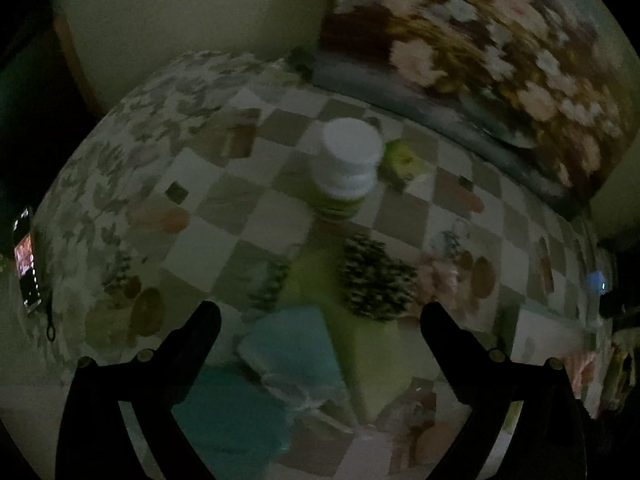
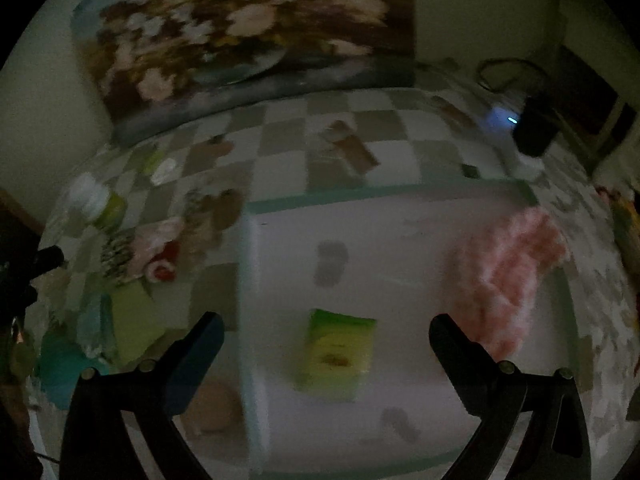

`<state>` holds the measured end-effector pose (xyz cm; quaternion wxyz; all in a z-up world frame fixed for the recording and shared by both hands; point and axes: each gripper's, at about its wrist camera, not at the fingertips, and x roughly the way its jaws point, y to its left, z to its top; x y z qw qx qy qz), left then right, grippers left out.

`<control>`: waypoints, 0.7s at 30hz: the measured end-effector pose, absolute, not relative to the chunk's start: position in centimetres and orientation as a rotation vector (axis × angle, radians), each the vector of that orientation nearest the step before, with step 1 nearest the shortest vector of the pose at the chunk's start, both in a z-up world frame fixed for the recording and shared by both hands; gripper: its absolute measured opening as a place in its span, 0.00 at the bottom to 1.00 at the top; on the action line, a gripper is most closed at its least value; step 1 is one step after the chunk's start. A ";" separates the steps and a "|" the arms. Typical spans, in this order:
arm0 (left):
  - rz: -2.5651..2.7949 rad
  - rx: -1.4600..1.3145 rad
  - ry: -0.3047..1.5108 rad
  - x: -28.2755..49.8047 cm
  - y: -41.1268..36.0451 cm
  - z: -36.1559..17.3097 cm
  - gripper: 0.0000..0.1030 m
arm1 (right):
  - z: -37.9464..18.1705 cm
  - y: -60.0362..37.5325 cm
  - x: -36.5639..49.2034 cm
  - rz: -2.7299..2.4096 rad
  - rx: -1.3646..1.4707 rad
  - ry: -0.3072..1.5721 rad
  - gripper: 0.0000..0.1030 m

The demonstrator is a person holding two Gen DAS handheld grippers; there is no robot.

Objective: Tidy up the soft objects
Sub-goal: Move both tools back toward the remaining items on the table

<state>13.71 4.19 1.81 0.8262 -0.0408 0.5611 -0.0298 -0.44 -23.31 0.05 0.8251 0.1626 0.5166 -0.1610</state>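
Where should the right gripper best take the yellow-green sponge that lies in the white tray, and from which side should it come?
Judging by its pose, the sponge lies flat and apart from the pink fluffy cloth. The open right gripper should come from above and close across its two long side edges, near the middle.

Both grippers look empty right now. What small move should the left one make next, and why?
Probably ease the left gripper down onto the speckled cloth just ahead and close on it. Its jaws are open and empty, and that cloth lies on the table among the other unsorted ones, while the tray already holds a sponge and pink fluffy piece.
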 end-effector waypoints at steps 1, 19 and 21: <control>-0.060 -0.098 1.198 13.8 4.6 1.7 0.97 | 0.2 -22.7 -0.1 -0.329 0.340 1.095 1.00; -0.046 -0.163 1.332 16.0 6.0 -2.6 0.97 | -0.2 -14.6 6.3 -0.074 0.294 1.021 0.99; -0.044 -0.172 1.339 16.3 6.2 -2.9 0.97 | -0.6 -14.5 7.0 -0.078 0.292 1.025 0.93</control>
